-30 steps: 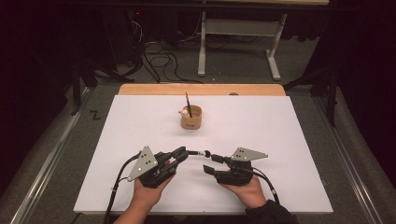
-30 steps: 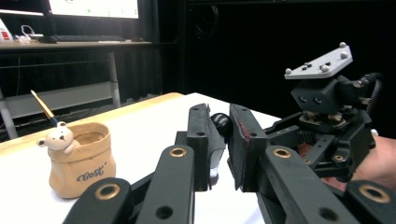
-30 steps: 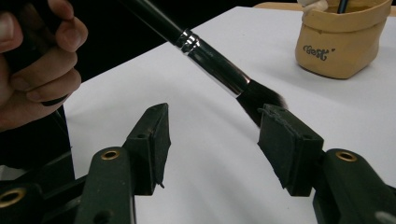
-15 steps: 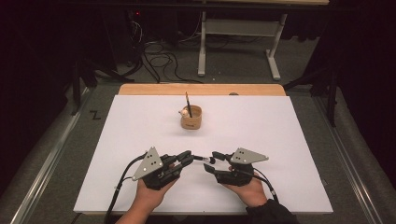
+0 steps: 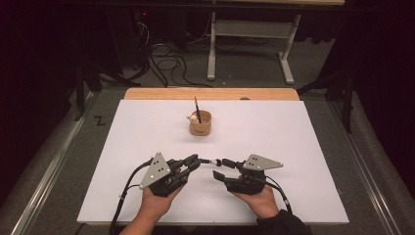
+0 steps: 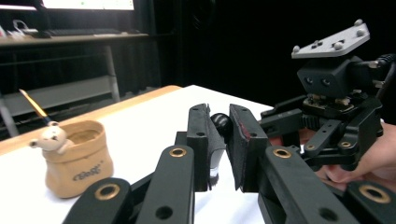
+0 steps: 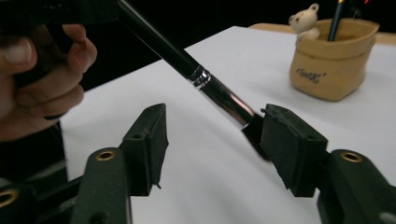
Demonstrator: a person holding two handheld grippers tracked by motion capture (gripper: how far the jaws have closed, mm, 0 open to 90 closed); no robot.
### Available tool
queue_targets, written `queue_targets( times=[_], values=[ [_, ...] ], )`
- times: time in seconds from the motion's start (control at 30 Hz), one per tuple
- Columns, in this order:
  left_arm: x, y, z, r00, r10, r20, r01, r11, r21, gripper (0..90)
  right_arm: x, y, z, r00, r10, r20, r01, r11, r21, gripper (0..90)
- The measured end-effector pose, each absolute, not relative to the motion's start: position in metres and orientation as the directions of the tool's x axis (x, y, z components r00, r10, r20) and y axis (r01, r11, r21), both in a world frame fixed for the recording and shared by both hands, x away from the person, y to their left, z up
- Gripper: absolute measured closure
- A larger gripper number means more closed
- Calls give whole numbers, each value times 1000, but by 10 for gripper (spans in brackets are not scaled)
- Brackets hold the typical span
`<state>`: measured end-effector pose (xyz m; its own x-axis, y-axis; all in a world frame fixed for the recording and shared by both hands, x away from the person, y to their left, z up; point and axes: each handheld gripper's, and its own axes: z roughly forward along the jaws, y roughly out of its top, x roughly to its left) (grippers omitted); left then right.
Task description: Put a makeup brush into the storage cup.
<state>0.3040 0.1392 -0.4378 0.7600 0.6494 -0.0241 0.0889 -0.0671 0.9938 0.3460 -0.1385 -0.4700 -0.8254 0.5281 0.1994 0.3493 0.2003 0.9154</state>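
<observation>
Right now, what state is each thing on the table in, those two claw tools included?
Left gripper: shut on the brush handle.
Right gripper: open, one jaw at the brush tip.
Brush: held off the table, slanting between the two grippers.
Pouch: upright, open at the top, a second brush standing in it.
Bear: perched on the pouch rim.

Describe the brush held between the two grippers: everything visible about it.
The brush has a glossy black handle, a shiny silver metal ferrule and a dark tip. It lies roughly level above the white table, spanning the gap between the hands. The left gripper is shut on its handle end. Its tip sits beside one pad of the right gripper, whose jaws stand open around it.
</observation>
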Motion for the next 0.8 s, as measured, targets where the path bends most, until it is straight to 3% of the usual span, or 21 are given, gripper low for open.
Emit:
queue_targets(
  times=[0.1, 0.47, 0.8],
  values=[
    [300, 141, -440, 753, 658, 8, 59, -80, 995, 796, 347, -136, -472, -810, 514, 283, 415, 161, 895, 384],
    [297, 153, -448, 736, 677, 24, 3, -38, 999, 796, 349, -135, -475, -764, 507, 399, 501, 78, 862, 337],
    [296, 155, -458, 727, 686, 23, -8, -25, 1000, 795, 350, -133, -477, -761, 507, 405, 510, 81, 856, 330]
  ],
)
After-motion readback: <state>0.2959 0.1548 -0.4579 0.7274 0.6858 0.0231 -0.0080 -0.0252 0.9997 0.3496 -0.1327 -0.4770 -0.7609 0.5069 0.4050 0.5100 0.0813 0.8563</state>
